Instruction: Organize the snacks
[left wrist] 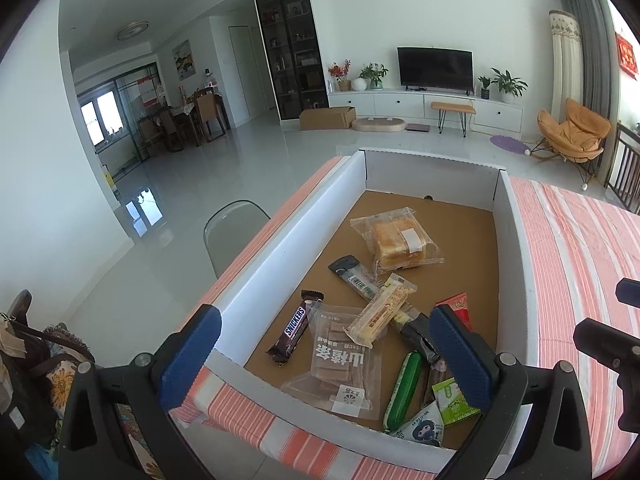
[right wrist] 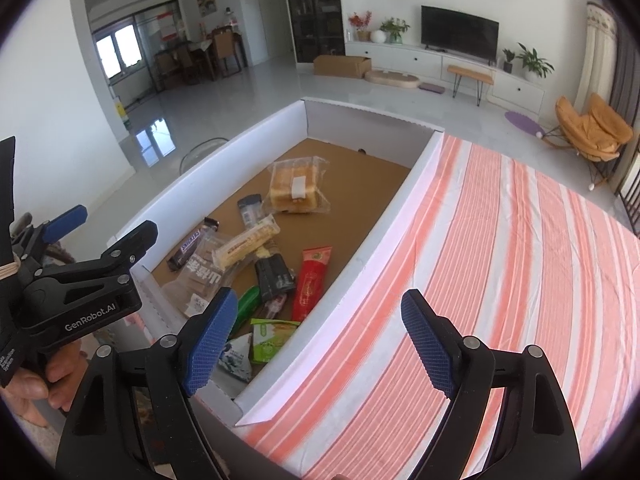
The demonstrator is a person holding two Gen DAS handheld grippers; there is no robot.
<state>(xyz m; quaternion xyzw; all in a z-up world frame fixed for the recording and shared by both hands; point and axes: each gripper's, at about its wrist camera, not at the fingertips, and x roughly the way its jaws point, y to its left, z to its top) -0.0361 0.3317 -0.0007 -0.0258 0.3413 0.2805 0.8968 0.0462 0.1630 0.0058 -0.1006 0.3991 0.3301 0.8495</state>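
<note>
Striped table (right wrist: 500, 260): snack box (left wrist: 256, 268) under spread left tool (left wrist: 326, 354).

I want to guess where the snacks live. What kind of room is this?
Most likely a home living room. A TV sits on a long white cabinet with potted plants, and an orange lounge chair stands nearby. A dining area shows farther back.

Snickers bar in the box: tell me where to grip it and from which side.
Grip the Snickers bar across its narrow width near the middle, coming straight down from above with the left gripper, which is open and nearest. It lies flat on the box floor, long and slim; its left side is bare cardboard, while the clear packet lies right beside it, so keep that finger tight to the bar.
</note>
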